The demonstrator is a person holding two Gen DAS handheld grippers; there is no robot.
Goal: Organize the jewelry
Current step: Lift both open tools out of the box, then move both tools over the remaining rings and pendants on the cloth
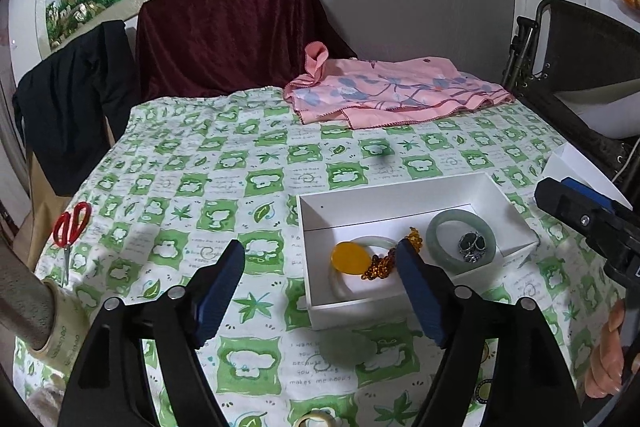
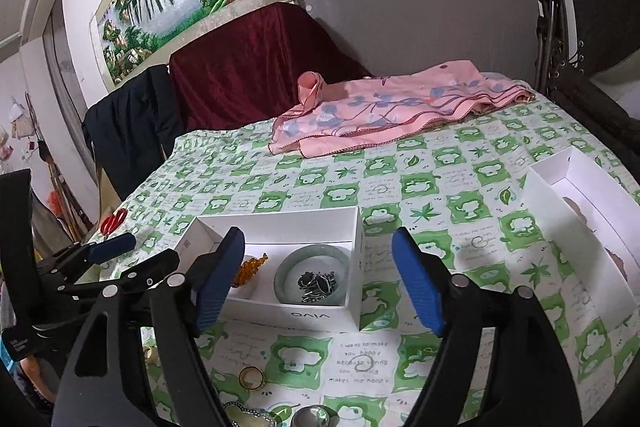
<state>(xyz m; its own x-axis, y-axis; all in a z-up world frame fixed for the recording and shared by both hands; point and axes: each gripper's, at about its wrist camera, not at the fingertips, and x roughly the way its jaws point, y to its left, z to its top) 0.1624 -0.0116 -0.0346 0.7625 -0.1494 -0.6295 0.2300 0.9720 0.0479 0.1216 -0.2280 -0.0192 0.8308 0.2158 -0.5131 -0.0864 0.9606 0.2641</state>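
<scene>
Left gripper [image 1: 320, 291] and right gripper [image 2: 318, 277]: fingers spread wide, nothing held; jewelry gathered in white box [image 1: 404, 193] for sorting

White open box [image 1: 404, 195] sits on the checked cloth. Inside: pale green jade bangle [image 1: 460, 241] lying flat, dark metal pieces [image 1: 474, 247] heaped within its ring. Beside it, amber oval pendant [image 1: 347, 258] on an orange bead strand [image 1: 394, 255], resting across a whitish bangle [image 1: 340, 283]. Gold ring [image 2: 251, 377] lies loose on the cloth, in front of the box.
</scene>
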